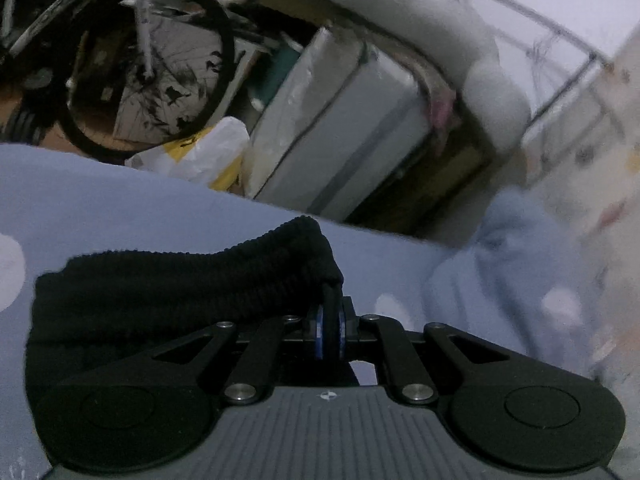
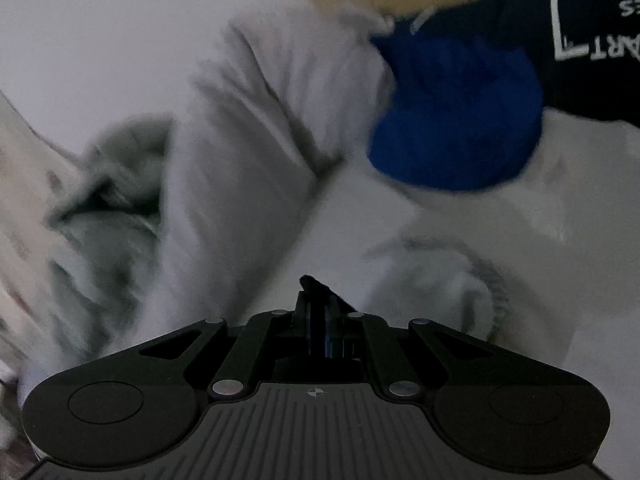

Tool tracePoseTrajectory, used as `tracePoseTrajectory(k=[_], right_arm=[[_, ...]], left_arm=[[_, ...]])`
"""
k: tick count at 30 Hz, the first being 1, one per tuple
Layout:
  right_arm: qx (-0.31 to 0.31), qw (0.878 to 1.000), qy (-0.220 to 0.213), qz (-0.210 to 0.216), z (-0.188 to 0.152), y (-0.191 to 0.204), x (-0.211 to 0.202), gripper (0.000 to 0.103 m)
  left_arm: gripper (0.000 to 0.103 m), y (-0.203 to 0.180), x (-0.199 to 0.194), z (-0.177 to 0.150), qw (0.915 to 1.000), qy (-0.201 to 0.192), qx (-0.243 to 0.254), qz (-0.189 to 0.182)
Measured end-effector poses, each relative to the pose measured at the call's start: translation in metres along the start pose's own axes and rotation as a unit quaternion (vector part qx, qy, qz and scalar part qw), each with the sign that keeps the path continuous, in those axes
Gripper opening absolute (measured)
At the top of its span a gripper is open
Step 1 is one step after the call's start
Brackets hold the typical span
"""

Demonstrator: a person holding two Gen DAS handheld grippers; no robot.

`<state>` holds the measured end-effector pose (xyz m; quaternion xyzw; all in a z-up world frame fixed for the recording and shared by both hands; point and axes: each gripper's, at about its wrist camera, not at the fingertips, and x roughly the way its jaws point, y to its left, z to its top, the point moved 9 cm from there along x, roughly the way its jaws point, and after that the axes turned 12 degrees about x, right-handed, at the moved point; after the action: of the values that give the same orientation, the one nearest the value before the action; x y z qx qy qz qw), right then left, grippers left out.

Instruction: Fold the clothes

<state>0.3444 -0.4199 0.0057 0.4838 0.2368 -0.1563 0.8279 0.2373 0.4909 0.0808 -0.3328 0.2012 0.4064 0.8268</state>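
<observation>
My left gripper (image 1: 331,332) is shut on the edge of a black ribbed knit garment (image 1: 180,292). The garment bunches up to the left of the blue pads (image 1: 319,332) and hangs over the light blue dotted sheet (image 1: 160,208). In the right wrist view my right gripper (image 2: 318,320) is shut on a thin strip of black fabric (image 2: 314,284), whose tip pokes out just above the fingers. Where that strip leads is hidden. Beneath and beyond this gripper lies a blurred heap of white and grey clothes (image 2: 240,160).
A bright blue garment (image 2: 456,120) and a navy one with white lettering (image 2: 592,20) lie at the far right of the heap. Past the sheet's edge stand a bicycle wheel (image 1: 148,64), a white and yellow plastic bag (image 1: 200,152), long white boxes (image 1: 340,128) and a wire rack (image 1: 568,76).
</observation>
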Motion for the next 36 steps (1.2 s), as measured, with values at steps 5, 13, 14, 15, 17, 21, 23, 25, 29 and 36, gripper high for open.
tracePoseTrajectory(k=[5,13,14,15,17,21,23,25,29,36], right_arm=[[-0.034,0.999,0.024,-0.023,-0.010,-0.004,0.028,0.014],[-0.051,0.999,0.000,0.015,0.016,-0.007,-0.024,0.073],[-0.055,0.998,-0.013,0.023,0.019,-0.011,-0.039,0.074],[-0.059,0.997,-0.025,0.031,0.021,-0.016,-0.054,0.075],[-0.056,0.997,-0.040,0.036,0.018,-0.031,-0.078,0.080],[-0.033,0.999,-0.039,0.019,-0.004,-0.074,-0.107,0.081],[-0.017,1.000,-0.014,0.016,-0.025,-0.093,-0.104,0.081],[-0.005,1.000,0.002,0.013,-0.044,-0.108,-0.096,0.081],[0.015,0.999,0.019,0.031,-0.073,-0.118,-0.079,0.081],[0.001,0.999,0.029,0.015,-0.086,-0.115,-0.060,0.016]], left_arm=[[0.025,-0.009,0.037,-0.025,0.9985,0.016,0.050,-0.011],[0.093,0.002,0.029,-0.036,0.9964,0.000,0.049,-0.070],[0.097,0.002,0.024,-0.034,0.9961,-0.007,0.045,-0.075],[0.100,0.004,0.018,-0.030,0.9955,-0.016,0.042,-0.084],[0.103,0.005,0.007,-0.022,0.9941,-0.024,0.037,-0.099],[0.103,0.009,-0.028,-0.002,0.9925,-0.048,0.038,-0.106],[0.103,0.009,-0.051,0.010,0.9904,-0.066,0.051,-0.110],[0.103,0.011,-0.079,0.019,0.9866,-0.083,0.070,-0.122],[0.103,0.012,-0.115,0.026,0.9802,-0.091,0.100,-0.144],[0.103,0.044,-0.119,0.028,0.9843,-0.082,0.122,-0.097]])
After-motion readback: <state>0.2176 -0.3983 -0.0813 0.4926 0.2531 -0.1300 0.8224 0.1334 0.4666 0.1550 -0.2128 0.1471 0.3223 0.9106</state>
